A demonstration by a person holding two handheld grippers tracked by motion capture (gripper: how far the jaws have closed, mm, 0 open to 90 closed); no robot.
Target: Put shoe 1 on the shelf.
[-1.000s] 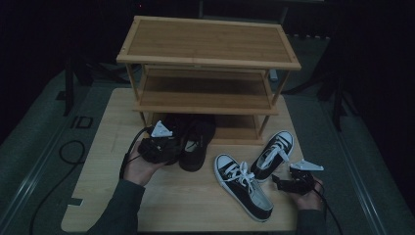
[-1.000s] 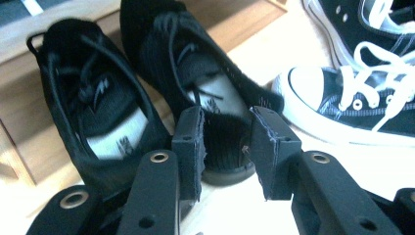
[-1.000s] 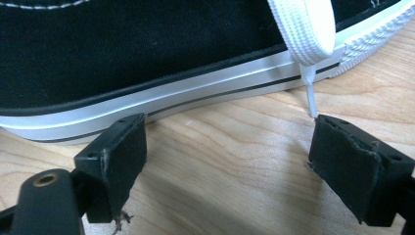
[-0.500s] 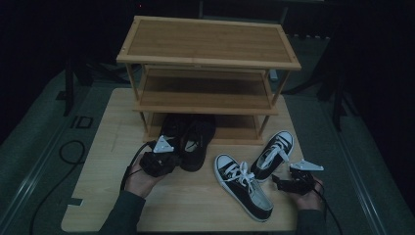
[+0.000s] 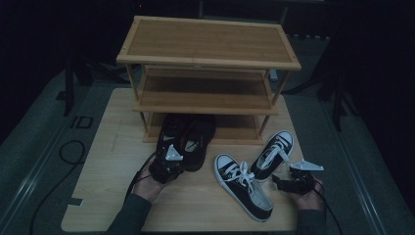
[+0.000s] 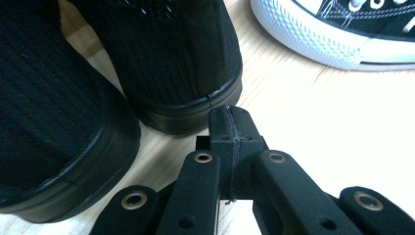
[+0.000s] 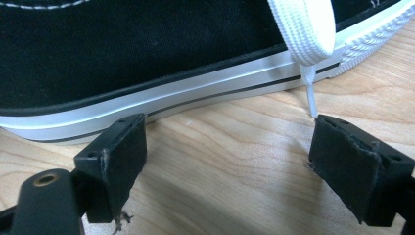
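Observation:
A pair of black shoes (image 5: pixel 187 136) stands in front of the wooden shoe rack (image 5: pixel 208 46), heels toward me. My left gripper (image 5: pixel 166 167) sits low on the table just behind those heels. In the left gripper view its jaws have just been closing and now meet with nothing between them (image 6: pixel 230 125), a little short of the right black shoe's heel (image 6: pixel 171 63). Two black-and-white sneakers (image 5: pixel 243 190) (image 5: pixel 274 152) lie to the right. My right gripper (image 5: pixel 286 182) rests beside them, open (image 7: pixel 235 164), facing a sneaker's side wall (image 7: pixel 147 49) with a white lace (image 7: pixel 301 34) hanging down.
The rack has three shelves, and the black shoes' toes reach under the lowest shelf (image 5: pixel 210 125). The wooden table top (image 5: pixel 112 147) has bare room at the left. A white sneaker toe (image 6: pixel 337 34) lies right of my left gripper. A cable (image 5: pixel 68 152) loops on the floor.
My left gripper has come down and back from above the black shoes to the table behind their heels. The right gripper and all shoes have stayed in place.

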